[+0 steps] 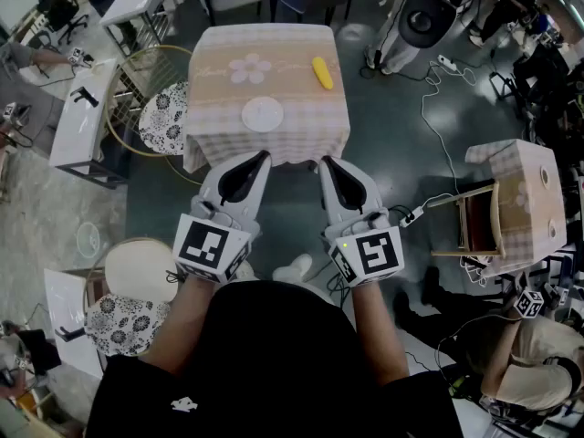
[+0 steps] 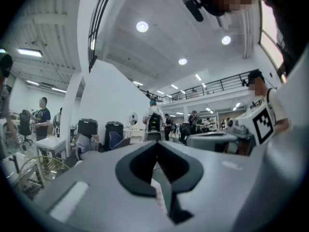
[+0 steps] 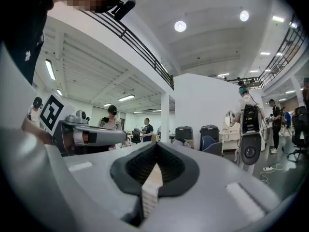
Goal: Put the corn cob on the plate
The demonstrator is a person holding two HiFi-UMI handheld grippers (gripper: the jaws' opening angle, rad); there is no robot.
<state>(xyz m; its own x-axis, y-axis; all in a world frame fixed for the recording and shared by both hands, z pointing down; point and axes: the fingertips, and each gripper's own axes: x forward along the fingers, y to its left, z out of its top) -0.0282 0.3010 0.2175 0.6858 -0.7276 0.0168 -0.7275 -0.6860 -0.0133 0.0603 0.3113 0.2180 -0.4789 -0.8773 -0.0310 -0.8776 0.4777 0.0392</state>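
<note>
A yellow corn cob (image 1: 322, 71) lies at the far right of a small table with a checked cloth (image 1: 219, 108). A white plate (image 1: 263, 114) rests near the table's front edge, left of the cob. My left gripper (image 1: 266, 154) and right gripper (image 1: 323, 161) are held level side by side, short of the table's near edge. Both are shut with nothing between the jaws. In the left gripper view my left gripper (image 2: 155, 144) faces the hall, and so does my right gripper (image 3: 155, 145) in its own view; neither view shows the cob or the plate.
A round patterned stool (image 1: 162, 117) and a gold wire chair (image 1: 151, 67) stand left of the table. A second small table with a wooden chair (image 1: 479, 219) is at the right. Cables (image 1: 438, 108) run over the floor. White desks (image 1: 82, 112) and people stand around.
</note>
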